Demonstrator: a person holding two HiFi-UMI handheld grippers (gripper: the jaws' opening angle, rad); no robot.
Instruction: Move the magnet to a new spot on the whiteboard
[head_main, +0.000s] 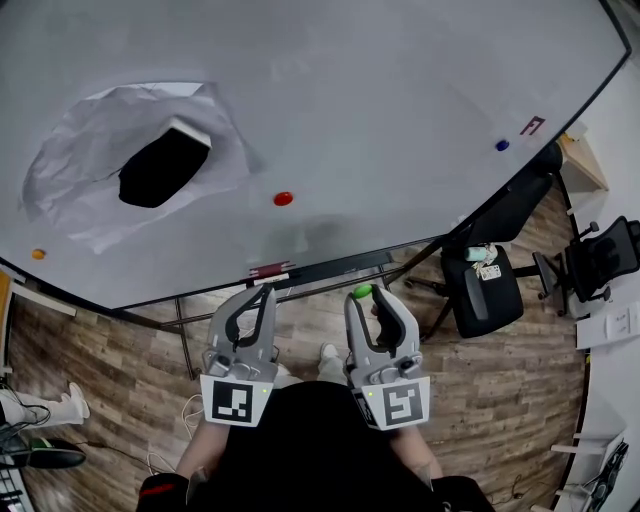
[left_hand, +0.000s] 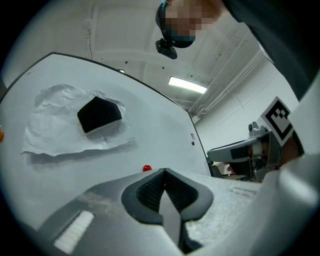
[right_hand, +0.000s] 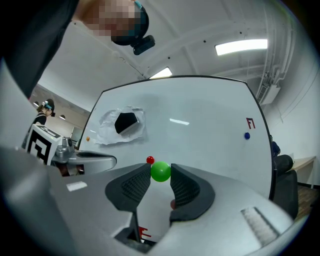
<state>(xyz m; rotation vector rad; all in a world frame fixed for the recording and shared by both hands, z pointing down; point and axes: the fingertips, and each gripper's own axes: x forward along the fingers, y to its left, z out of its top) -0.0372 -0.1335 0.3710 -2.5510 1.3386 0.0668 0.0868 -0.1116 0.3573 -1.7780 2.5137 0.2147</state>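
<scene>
**Foreground.** The left gripper (head_main: 268, 290) and the right gripper (head_main: 362, 293) were side by side in front of the person, both pointing toward the whiteboard (head_main: 400, 90). The left gripper's jaws were closed, their tips meeting on nothing. The right gripper's jaws clamped the green magnet (right_hand: 160, 171) at their very tips, one ribbed pad against each side of the ball. In the head view the magnet (head_main: 362, 291) sat clear of the board, below its lower edge.

**Middle distance.** A red magnet (head_main: 283, 198) clung to the board ahead of the jaws, well apart from the green one.

**Background.** A crumpled paper sheet (head_main: 85, 150) bearing a black block (head_main: 160, 170) lay to the upper left. An orange magnet (head_main: 38, 254) sat near the board's left edge and a blue magnet (head_main: 502, 145) at its far right. A black office chair (head_main: 485, 290) stood beside the board.
</scene>
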